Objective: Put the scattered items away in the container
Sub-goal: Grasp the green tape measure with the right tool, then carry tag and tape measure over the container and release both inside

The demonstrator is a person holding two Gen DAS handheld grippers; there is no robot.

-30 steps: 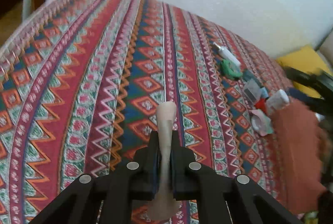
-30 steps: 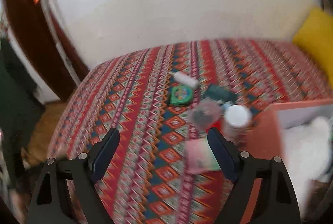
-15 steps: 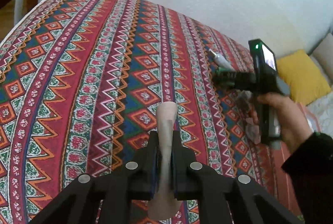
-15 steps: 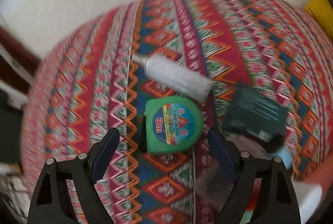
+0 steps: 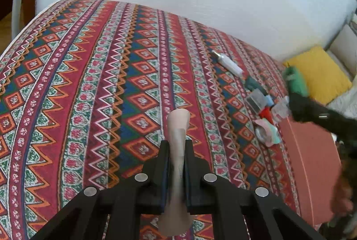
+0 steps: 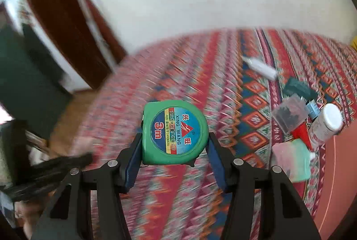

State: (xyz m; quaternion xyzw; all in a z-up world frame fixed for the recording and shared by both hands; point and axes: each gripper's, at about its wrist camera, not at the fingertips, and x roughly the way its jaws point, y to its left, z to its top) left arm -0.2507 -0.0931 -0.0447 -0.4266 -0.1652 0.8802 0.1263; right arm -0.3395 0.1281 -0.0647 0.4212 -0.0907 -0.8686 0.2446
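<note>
My right gripper (image 6: 175,141) is shut on a green 3 m tape measure (image 6: 175,130) and holds it above the patterned bedspread (image 6: 223,88). It also shows in the left wrist view (image 5: 295,81), lifted at the right. My left gripper (image 5: 177,148) is shut on a beige tube (image 5: 178,128) above the bedspread. A white tube (image 5: 227,62), a dark green box (image 6: 299,88), a clear box (image 6: 289,112), a white-capped jar (image 6: 325,124) and a pink-green pack (image 6: 292,159) lie scattered next to the salmon container (image 5: 312,150).
A yellow cushion (image 5: 316,75) lies at the far right by the white wall. A brown door (image 6: 67,28) and wooden floor lie left of the bed. A red item (image 6: 301,133) lies among the scattered things.
My right gripper closed on the green tape measure and lifted it off the bedspread, moving toward the container. My left gripper keeps holding the beige tube.
</note>
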